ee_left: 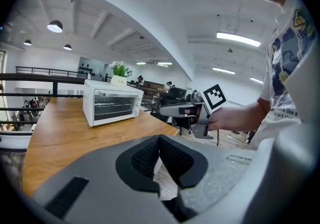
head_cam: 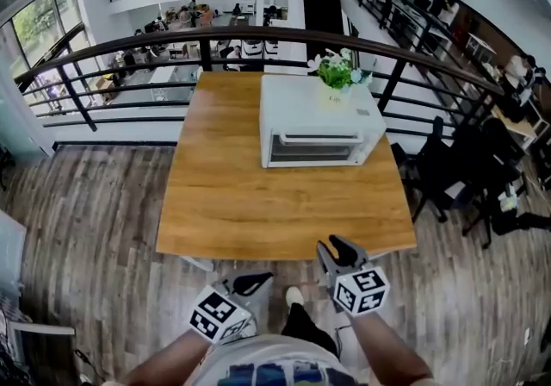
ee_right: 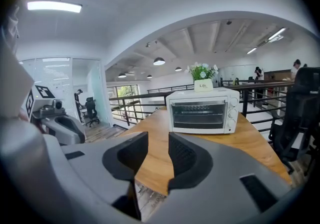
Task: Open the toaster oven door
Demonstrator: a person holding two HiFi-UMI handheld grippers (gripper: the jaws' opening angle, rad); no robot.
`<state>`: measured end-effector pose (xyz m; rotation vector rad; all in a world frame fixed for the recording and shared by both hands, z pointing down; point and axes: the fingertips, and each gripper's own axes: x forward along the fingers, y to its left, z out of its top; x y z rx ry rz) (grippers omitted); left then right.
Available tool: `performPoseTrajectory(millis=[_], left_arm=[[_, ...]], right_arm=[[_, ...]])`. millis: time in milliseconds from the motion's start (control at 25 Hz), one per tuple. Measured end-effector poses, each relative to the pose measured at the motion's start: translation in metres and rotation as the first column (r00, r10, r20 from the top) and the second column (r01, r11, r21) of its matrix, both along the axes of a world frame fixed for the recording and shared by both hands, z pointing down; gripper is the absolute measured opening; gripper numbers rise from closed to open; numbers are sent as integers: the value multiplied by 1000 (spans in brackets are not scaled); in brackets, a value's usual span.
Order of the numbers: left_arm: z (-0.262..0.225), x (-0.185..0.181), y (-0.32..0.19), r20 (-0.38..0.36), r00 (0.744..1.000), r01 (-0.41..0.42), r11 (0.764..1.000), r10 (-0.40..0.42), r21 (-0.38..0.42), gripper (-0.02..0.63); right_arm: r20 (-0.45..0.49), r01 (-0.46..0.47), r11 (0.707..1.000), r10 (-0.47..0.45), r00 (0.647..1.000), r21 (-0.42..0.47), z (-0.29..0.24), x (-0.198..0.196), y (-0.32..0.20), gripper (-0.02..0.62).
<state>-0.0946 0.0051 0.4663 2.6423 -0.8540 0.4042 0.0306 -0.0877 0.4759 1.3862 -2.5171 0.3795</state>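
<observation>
Right claw (head_cam: 336,246) parted, left claw (head_cam: 251,281) closed (both empty); a hard tug could drag the oven (head_cam: 320,121) from the table's (head_cam: 258,203) far edge.

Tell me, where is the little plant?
In the head view, the plant sits on top of the white toaster oven, toward its back, beside the railing.

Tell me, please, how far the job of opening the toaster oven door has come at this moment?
Done: nothing yet. The door of the toaster oven is shut and its handle is untouched.
In hand: both grippers are empty at the near edge of the table, well short of the oven. The right gripper is open and the left gripper is closed.
Left: reach the handle, grip it, and probably pull the door down.
</observation>
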Motion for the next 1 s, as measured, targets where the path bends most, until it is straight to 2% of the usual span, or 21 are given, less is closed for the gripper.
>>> performPoseTrajectory(millis=[360, 560, 800, 1000], left_arm=[[-20, 40, -76, -16, 997, 77, 997, -77, 6, 3], [-19, 54, -99, 8, 994, 113, 994, -113, -8, 3], [-18, 50, -117, 23, 982, 188, 982, -188, -9, 3], [-16, 38, -123, 41, 968, 247, 969, -246, -6, 3]], right_arm=[[4, -19, 1000, 18, 1000, 12, -23, 39, -136, 180], [14, -47, 999, 47, 999, 5, -24, 57, -200, 195], [9, -69, 998, 69, 998, -3, -22, 70, -264, 202], [-7, -66, 998, 66, 998, -14, -14, 65, -302, 211]])
